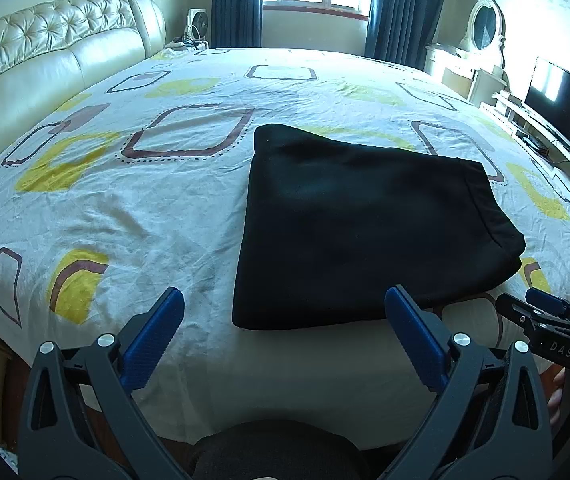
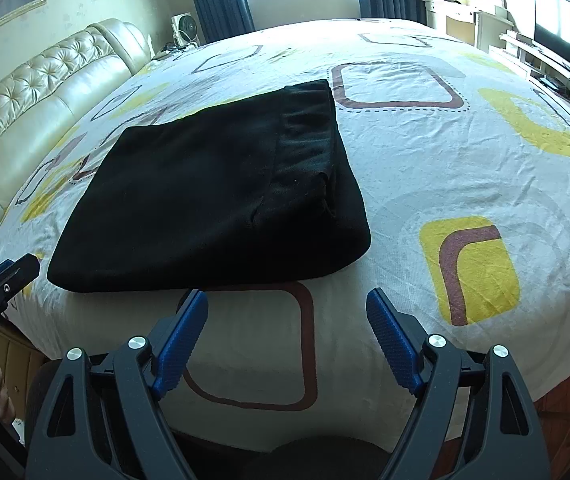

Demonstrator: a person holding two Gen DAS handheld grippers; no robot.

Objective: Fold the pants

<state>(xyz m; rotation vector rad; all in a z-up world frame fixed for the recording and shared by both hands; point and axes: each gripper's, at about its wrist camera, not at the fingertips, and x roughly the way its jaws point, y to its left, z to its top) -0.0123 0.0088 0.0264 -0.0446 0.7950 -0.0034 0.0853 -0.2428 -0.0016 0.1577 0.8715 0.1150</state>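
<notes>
Two grippers are held over the bed's near edge | left gripper: jaws spread, nothing gripped | right gripper: jaws spread, nothing gripped | black pants: folded, seemingly in layers, lying flat on the patterned sheet at 11 o'clock from the right gripper, untouched.

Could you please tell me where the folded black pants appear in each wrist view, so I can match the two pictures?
Left wrist view: the black pants lie right of centre, beyond the open left gripper.
Right wrist view: the black pants lie left of centre, beyond the open right gripper.
Shared landmark: the tufted cream headboard, on the left in both.
</notes>
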